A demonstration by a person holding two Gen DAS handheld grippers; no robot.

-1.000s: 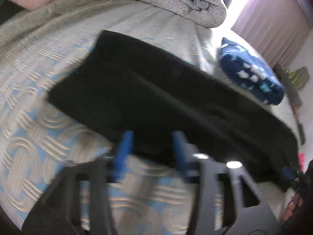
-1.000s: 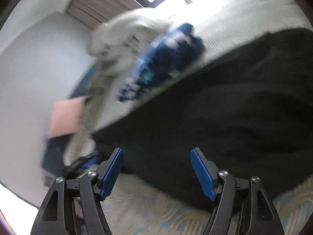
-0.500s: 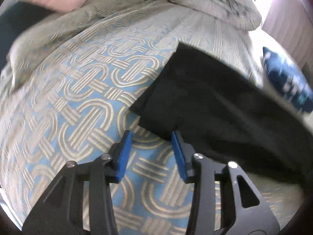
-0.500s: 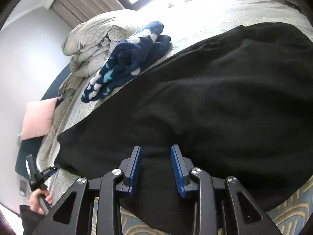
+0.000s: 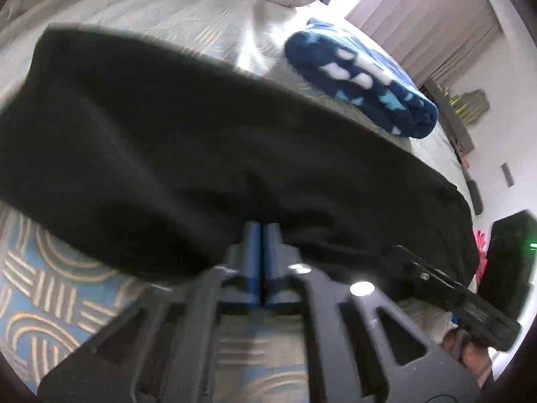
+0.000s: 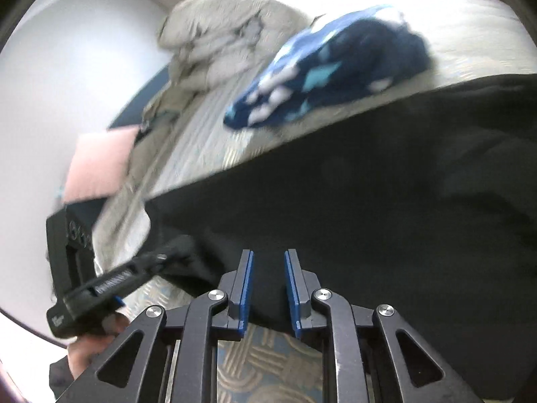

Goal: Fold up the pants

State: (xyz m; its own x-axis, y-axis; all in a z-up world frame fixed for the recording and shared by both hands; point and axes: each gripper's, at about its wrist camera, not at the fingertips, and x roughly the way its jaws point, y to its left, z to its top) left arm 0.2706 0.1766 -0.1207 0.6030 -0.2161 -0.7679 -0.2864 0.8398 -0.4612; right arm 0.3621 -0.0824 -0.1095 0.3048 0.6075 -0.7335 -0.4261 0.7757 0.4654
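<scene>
left wrist view: the left tool [image 5: 261,231] is pinched together on the near edge of the black pants [image 5: 208,141], which lie along the bed [image 5: 43,288]. the right tool [image 6: 267,262] straddles the same edge, fingers apart. risk: lifting one-handed drags the pants askew, or thin fabric slips from the pinch.
</scene>
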